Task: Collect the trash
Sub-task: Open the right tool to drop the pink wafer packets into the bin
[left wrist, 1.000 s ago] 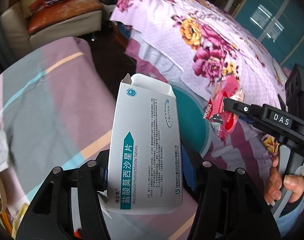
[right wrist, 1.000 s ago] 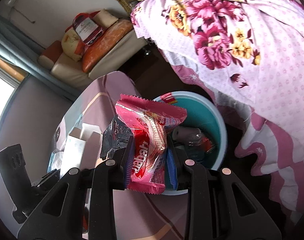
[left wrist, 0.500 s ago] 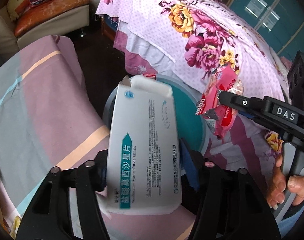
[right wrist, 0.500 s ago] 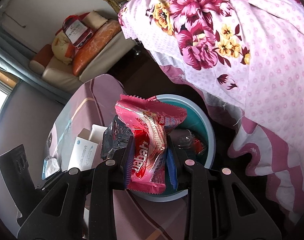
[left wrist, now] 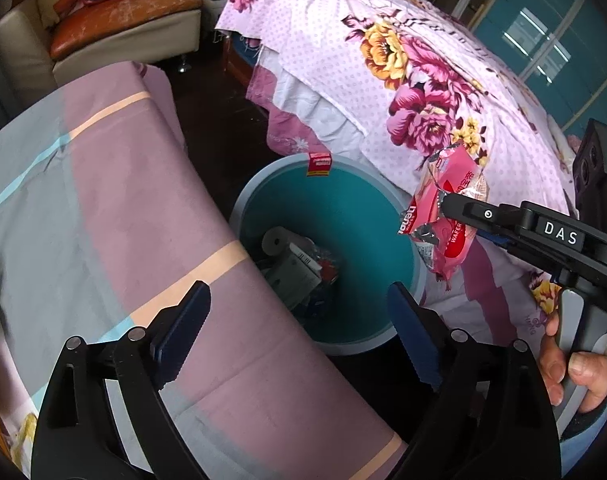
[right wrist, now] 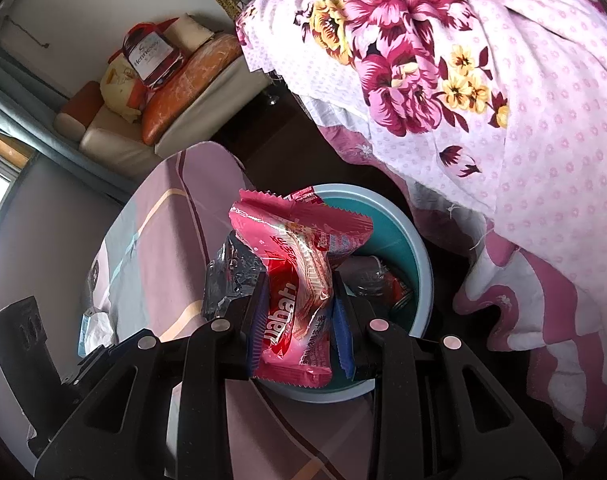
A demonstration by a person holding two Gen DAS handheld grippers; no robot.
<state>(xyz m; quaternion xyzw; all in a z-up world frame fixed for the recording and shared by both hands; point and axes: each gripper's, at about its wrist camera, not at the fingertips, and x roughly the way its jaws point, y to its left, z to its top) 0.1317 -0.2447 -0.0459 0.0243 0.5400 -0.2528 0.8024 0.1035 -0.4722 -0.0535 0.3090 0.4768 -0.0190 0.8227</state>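
left gripper (left wrist: pixel 299 322) jaws opening wide, nothing between them, tilted down over teal bin (left wrist: pixel 417 280), right gripper (right wrist: pixel 299 322) clamped on pink wafer wrapper (right wrist: pixel 299 264), angled down above bin

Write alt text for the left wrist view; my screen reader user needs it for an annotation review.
The left gripper, its fingers opening with nothing between them, hangs over a teal bin holding trash. At right, the right gripper holds a pink wafer wrapper above the bin's rim, with a floral bedspread behind.
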